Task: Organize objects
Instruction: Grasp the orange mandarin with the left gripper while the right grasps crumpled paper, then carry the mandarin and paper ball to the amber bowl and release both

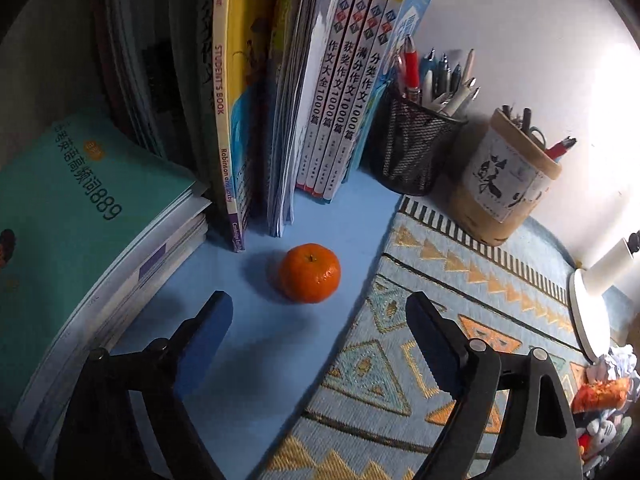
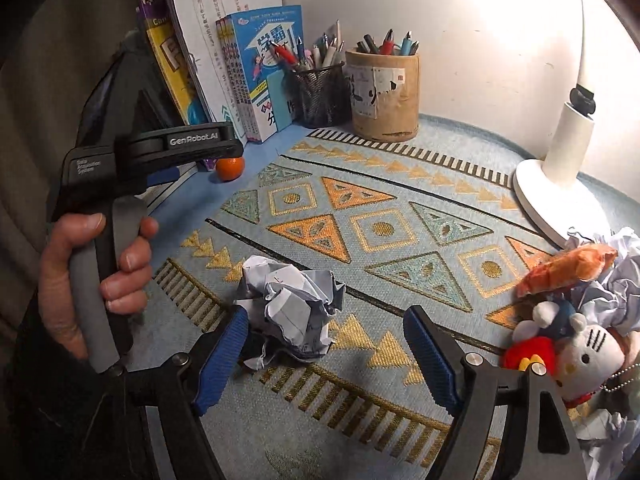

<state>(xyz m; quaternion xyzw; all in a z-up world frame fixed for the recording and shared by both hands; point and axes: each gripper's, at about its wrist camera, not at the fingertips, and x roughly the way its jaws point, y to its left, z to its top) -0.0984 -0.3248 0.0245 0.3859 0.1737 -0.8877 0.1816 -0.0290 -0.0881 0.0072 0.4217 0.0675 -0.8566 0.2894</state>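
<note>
An orange tangerine sits on the blue desk surface just ahead of my left gripper, which is open and empty with the fruit a little beyond the fingertips. The tangerine also shows in the right wrist view, under the hand-held left gripper body. A crumpled paper ball lies on the patterned mat between the open fingers of my right gripper, nearer the left finger. I cannot tell if that finger touches it.
Upright books and a flat teal book stack border the tangerine. A mesh pen cup and a wooden pen holder stand behind the mat. A white lamp base, plush toys and crumpled papers sit right.
</note>
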